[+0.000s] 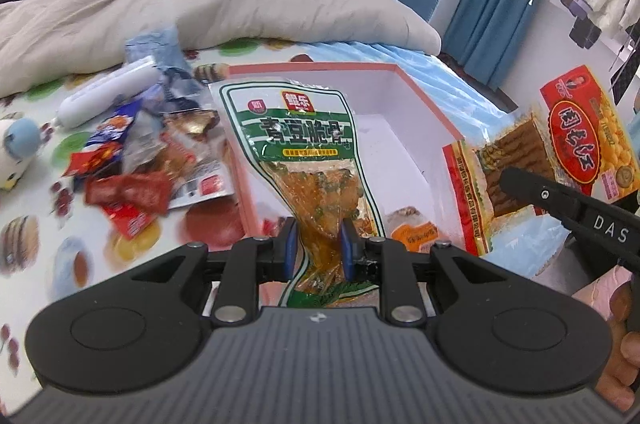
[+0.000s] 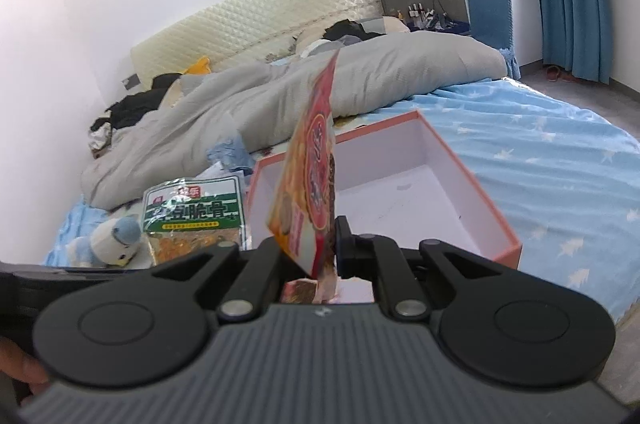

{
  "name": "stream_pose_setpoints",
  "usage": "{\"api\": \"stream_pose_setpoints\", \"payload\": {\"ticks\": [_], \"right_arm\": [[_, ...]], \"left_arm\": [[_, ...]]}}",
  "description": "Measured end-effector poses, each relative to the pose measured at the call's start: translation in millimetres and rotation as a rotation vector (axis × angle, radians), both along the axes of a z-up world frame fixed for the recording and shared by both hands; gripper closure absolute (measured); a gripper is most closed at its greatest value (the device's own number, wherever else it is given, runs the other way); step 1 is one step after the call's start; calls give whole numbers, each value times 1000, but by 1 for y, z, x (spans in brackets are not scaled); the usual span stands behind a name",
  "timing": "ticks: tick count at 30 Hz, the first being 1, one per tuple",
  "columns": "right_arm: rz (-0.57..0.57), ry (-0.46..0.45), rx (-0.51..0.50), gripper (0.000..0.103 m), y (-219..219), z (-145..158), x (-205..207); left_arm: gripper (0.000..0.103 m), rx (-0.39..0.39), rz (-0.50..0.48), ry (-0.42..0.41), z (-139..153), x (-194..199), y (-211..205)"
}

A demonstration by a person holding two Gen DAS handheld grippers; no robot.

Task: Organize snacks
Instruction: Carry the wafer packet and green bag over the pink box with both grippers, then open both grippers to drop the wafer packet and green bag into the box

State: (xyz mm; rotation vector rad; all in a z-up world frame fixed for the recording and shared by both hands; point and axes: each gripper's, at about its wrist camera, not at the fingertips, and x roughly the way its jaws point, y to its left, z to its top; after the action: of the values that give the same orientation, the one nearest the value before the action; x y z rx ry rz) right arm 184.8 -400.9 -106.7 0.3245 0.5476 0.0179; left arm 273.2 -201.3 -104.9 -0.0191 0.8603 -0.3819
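**Two packets held over the pink box**

A rumpled grey duvet (image 2: 280, 92) covers most of the bed, and in front of it sits the open pink box (image 2: 472, 184) with a white inside, nearly bare apart from a small orange packet (image 1: 414, 234) near its close wall. To the left of the box lies a loose heap of snacks (image 1: 136, 164), with a blue-and-white plush toy (image 2: 116, 238) beside it.

The left gripper (image 1: 320, 248) is closed narrow on the lower end of the green pouch (image 1: 296, 144), which stands up over the box's left wall. The right gripper (image 2: 330, 248) is pinched almost shut on the bottom edge of the red packet (image 2: 316, 164), which rises edge-on above the box.

My worry is the pouches: both are gripped at one end only, so the slick film may slide out or flop sideways. Let go now, the green one looks likely to land across the wall instead of inside. The two grippers are near each other and could knock together over the box.
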Motion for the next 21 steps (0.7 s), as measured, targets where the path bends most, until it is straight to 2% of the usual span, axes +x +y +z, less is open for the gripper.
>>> {"api": "stream_pose_setpoints", "payload": {"ticks": [7,17,18,19,20,21], "right_arm": [[-9,58,-25,93,-14,-21,44],[-44,133,-29,91,-21,-53,78],[-45,141,-28,91,-20,-54,78],[-44,149,-32,90,-18,-55,78],[-48,157,-45,82,-16,-55,78],[-52,163,-56,57,-15,-56,78]], "left_arm": [[78,36,-35,37,-21,56,-27],[77,50,-58,87,-49,91,-37],[75,49,-54,86,-49,91,-35],[64,54,-43,81,-49,91,-34],[57,55,-38,80,-48,91,-33],[46,53,-37,76,-46,90,-32]]}}
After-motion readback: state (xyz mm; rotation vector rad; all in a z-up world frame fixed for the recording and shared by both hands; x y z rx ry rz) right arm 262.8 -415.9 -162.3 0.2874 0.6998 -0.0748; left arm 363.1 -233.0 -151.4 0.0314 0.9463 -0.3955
